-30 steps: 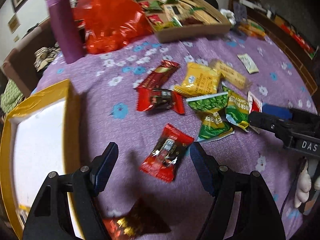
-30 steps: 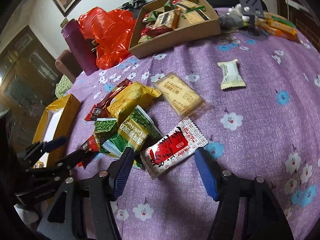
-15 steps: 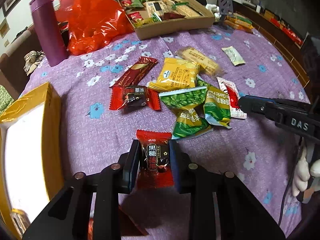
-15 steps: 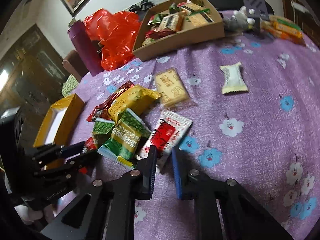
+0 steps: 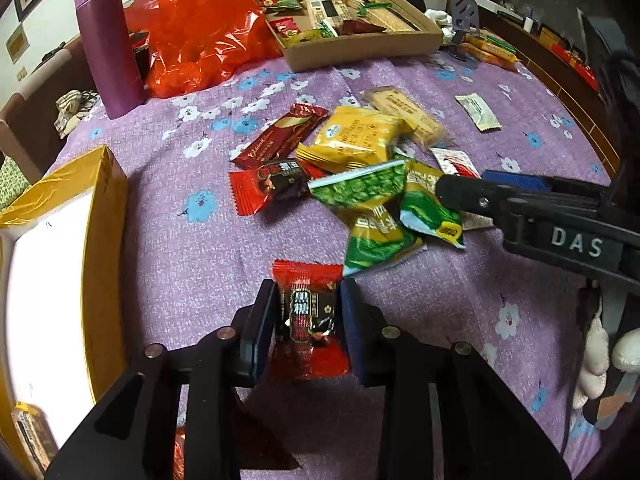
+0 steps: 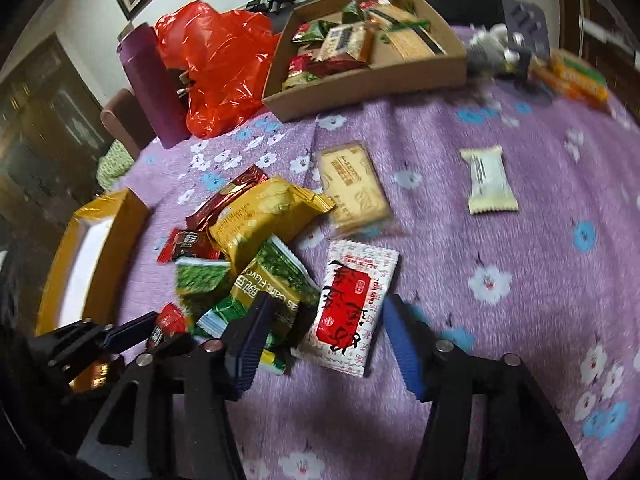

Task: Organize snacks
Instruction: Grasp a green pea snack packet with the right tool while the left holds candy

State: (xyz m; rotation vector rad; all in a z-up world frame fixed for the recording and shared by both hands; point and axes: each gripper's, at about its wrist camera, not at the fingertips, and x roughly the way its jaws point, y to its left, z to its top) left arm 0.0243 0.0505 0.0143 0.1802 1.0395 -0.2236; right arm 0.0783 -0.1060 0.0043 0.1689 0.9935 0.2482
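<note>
Red brown-sugar candy packet (image 5: pixel 307 318): clamped across its middle in the left gripper (image 5: pixel 306 326), above the purple cloth beside the yellow box (image 5: pixel 105 216); carry level, release low inside; right gripper (image 6: pixel 324 338), fingers apart, straddles the red-and-white sachet (image 6: pixel 352 304).

Glossy crinkled plastic candy wrapper (image 5: pixel 307 312), matt purple floral cloth (image 5: pixel 200 264), plain brown cardboard tray (image 5: pixel 360 50)

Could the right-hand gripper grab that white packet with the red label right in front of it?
Probably yes. The right gripper is open, and the white-and-red packet lies flat between its fingers with nothing on top. One green snack bag crowds the left finger and might get nudged or pinched along with it.
</note>
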